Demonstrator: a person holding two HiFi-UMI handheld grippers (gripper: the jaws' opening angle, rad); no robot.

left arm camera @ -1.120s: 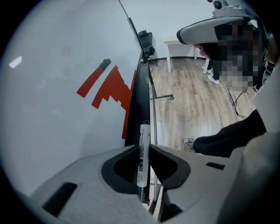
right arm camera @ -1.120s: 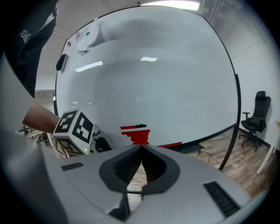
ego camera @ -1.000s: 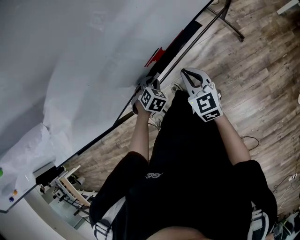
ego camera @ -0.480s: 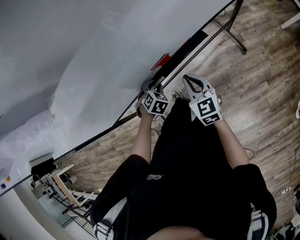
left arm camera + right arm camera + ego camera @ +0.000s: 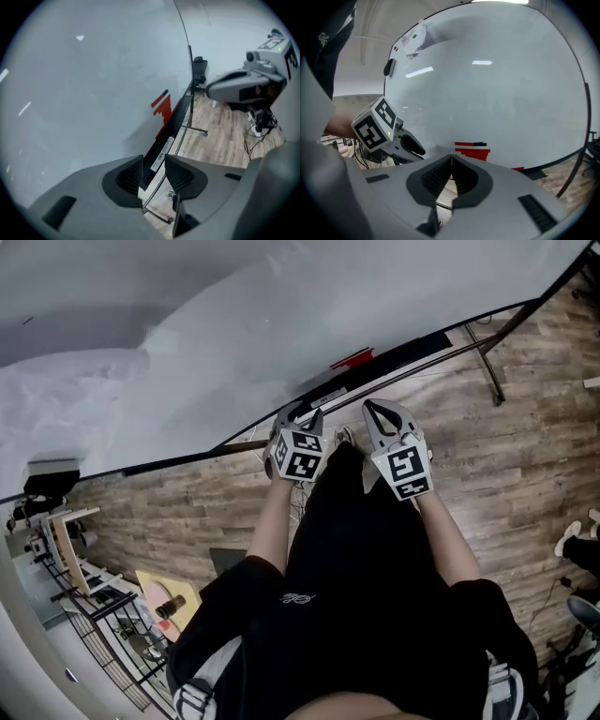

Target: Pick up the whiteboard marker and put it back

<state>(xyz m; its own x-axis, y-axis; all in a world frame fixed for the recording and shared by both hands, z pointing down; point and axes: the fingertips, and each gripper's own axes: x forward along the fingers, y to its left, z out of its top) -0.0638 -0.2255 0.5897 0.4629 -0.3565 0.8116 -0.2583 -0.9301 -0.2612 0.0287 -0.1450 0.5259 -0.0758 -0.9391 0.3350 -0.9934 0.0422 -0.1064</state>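
The whiteboard marker (image 5: 162, 156), black with a white label, lies on the black tray (image 5: 180, 117) under the whiteboard (image 5: 93, 84). I see it through the gap of my left gripper (image 5: 153, 160). The jaws have just been opening; they stand apart, and the pads do not touch the marker. In the head view the left gripper (image 5: 298, 416) hovers just below the tray (image 5: 403, 354). To its right my right gripper (image 5: 380, 411) has nothing in it. In the right gripper view that gripper (image 5: 451, 158) shows its tips touching, and the left gripper (image 5: 410, 143) is at left.
A red eraser-like block (image 5: 352, 359) and a red bar (image 5: 471, 144) sit low on the board. The board's stand legs (image 5: 487, 381) spread over the wooden floor (image 5: 525, 446). A wire cart (image 5: 66, 549) stands at far left. Cables (image 5: 260, 136) trail on the floor.
The left gripper has come up off the tray and rolled, with its jaws wider apart. The marker stays on the tray. The right gripper shifted slightly. The head view swung toward the floor.
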